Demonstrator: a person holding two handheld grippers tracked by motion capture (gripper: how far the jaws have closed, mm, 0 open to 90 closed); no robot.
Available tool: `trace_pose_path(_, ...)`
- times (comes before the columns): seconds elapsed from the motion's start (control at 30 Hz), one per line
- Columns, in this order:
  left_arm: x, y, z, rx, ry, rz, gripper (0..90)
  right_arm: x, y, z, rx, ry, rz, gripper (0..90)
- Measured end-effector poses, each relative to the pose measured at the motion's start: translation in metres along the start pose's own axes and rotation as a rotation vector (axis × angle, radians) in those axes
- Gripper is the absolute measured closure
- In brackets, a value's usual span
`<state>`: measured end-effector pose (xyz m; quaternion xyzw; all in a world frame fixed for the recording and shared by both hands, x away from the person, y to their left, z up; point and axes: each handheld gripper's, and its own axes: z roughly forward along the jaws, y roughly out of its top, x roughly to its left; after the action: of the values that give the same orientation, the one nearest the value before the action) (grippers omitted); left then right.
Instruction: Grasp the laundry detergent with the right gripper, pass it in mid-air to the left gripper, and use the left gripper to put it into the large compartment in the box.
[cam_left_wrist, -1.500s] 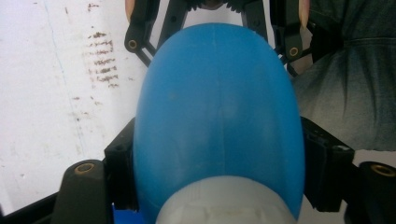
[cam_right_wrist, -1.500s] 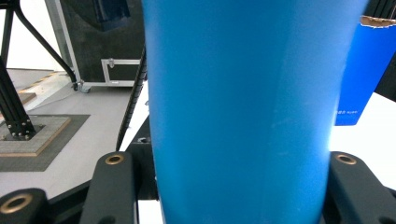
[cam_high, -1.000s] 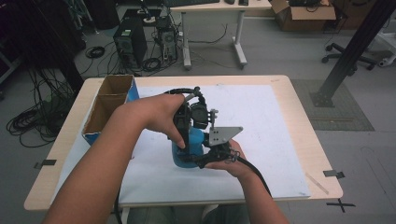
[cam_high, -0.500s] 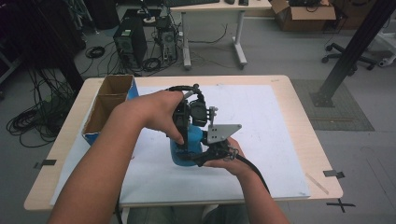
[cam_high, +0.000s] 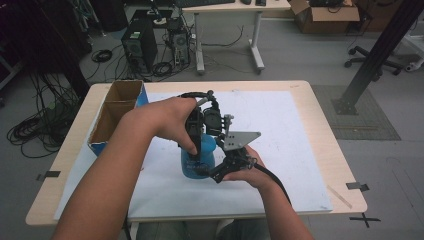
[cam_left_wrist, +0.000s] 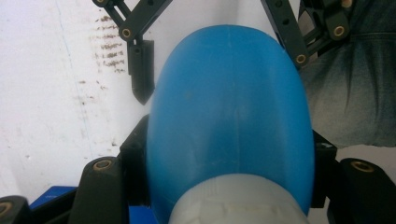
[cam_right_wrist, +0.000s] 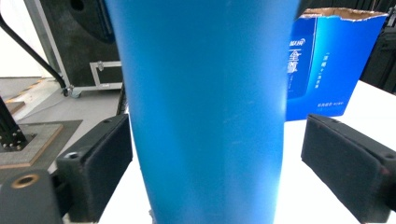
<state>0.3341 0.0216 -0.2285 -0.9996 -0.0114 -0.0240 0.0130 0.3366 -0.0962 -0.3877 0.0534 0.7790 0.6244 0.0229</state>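
I see the blue bottle (cam_high: 198, 159) standing upright on the white sheet (cam_high: 280, 130) near the counter's (cam_high: 320, 107) front middle. My left gripper (cam_high: 199, 145) comes from above and clamps the bottle's upper part, pads pressed on both sides. My right gripper (cam_high: 212, 172) sits low at its side; its jaws have just been opening and now stand wide, with the bottle between them, one pad apart from it. An open cardboard box (cam_high: 114, 112) stands well apart at the counter's left edge.
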Motion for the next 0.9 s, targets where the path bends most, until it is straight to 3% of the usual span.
trace_pose_path(0.23,0.001,0.0,-0.001,0.0,-0.003,-0.01,38.2,0.001,0.002,-0.001,0.021,0.002,-0.01,0.3)
trace_pose_path(0.43,0.002,-0.001,-0.002,-0.002,0.002,-0.019,38.2,0.002,0.004,-0.006,0.048,-0.012,-0.019,0.3)
trace_pose_path(0.57,0.003,-0.002,-0.002,0.0,-0.005,-0.033,38.2,0.001,0.007,-0.017,0.059,-0.035,-0.029,0.3)
trace_pose_path(0.67,0.004,0.001,-0.002,0.03,-0.012,-0.04,38.1,0.001,0.011,-0.032,0.072,-0.058,-0.044,0.3)
trace_pose_path(0.9,0.006,-0.001,-0.002,0.02,-0.004,-0.053,38.2,0.001,0.015,-0.058,0.108,-0.087,-0.062,0.3)
